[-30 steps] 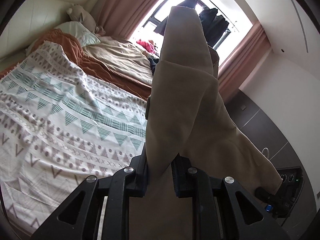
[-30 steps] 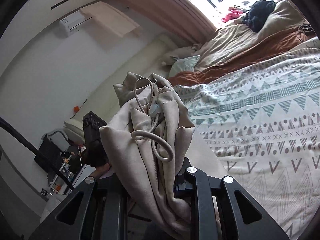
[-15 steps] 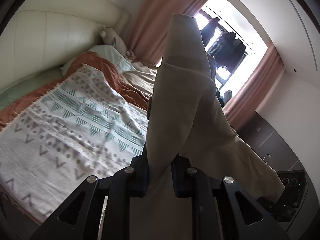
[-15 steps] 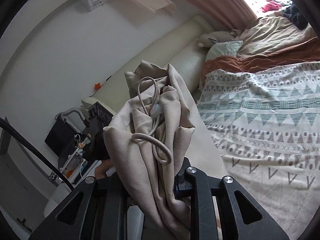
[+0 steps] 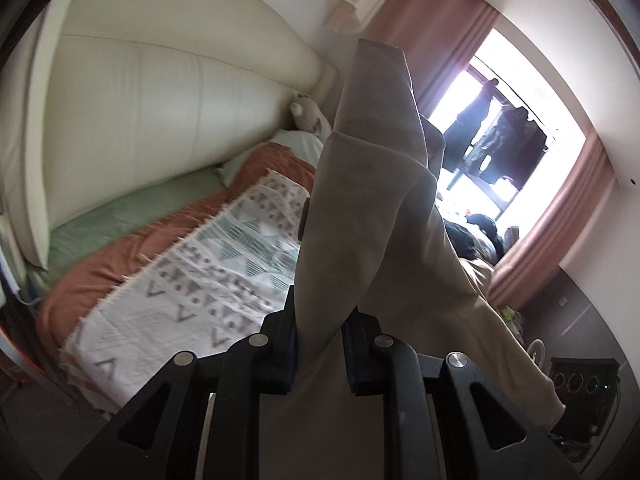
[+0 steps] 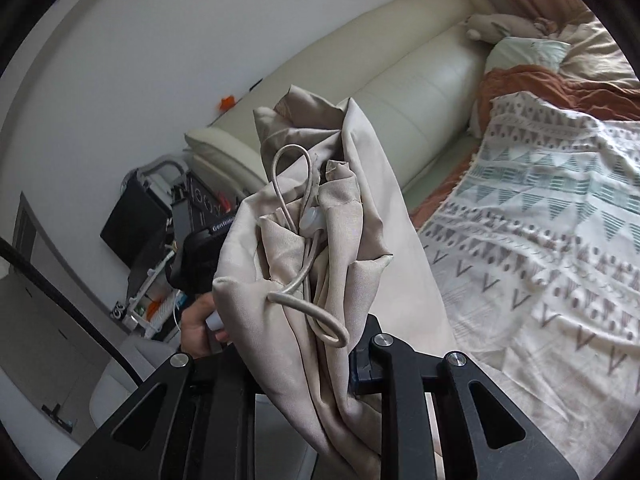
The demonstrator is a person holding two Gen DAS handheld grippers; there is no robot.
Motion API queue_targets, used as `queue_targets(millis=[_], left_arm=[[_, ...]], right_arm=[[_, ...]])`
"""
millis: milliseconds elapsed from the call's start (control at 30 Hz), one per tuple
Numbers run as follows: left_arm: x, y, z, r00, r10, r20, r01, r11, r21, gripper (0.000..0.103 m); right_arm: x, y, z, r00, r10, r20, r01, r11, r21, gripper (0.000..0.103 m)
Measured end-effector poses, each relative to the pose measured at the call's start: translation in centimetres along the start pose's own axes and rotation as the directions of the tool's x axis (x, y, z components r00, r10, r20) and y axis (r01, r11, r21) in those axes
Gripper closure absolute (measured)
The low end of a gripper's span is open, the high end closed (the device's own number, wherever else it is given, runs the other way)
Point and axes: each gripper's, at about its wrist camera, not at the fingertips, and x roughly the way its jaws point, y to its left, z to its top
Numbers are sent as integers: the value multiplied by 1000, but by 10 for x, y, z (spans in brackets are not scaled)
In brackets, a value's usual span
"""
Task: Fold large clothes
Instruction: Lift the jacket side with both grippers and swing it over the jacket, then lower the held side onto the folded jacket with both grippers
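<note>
Left gripper point(image 5: 320, 344): jaws clamped on a beige garment point(image 5: 372, 208), held above the bed. Right gripper point(image 6: 304, 360): jaws clamped on its bunched drawstring point(image 6: 308, 276) end. Beyond lie the patterned blanket point(image 6: 540, 240), rust duvet point(image 5: 128, 252) and cream headboard point(image 5: 160, 120).

Both tilted slightly downward, the left hand-held gripper point(image 5: 320, 344) and the right hand-held gripper point(image 6: 304, 360) are each clamped on cloth, a bare hand point(image 6: 198, 330) visible beside the right one.

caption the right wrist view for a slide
Right claw shut on bunched beige drawstring garment, patterned bedspread beyond.
</note>
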Motion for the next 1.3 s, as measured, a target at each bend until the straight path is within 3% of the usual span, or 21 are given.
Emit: queue_targets(millis=[300, 533, 767, 1067, 1167, 1300], left_arm=[[-33, 66, 26, 989, 139, 54, -138, 990, -20, 84], [-27, 108, 31, 973, 226, 41, -225, 974, -39, 84], [30, 132, 43, 961, 275, -19, -276, 961, -36, 85], [128, 139, 62, 950, 292, -111, -294, 956, -7, 85], [160, 140, 66, 936, 317, -153, -319, 948, 11, 85], [196, 145, 62, 898, 385, -212, -388, 921, 28, 83]], right_arm=[[128, 25, 22, 994, 69, -88, -71, 997, -24, 85], [208, 4, 25, 979, 130, -156, -125, 991, 38, 85], [259, -46, 41, 975, 121, -186, -104, 990, 99, 85], [270, -122, 68, 985, 91, -145, -66, 983, 172, 85], [273, -149, 72, 988, 87, -128, -59, 976, 208, 86], [281, -188, 65, 992, 60, -115, -28, 966, 259, 86]])
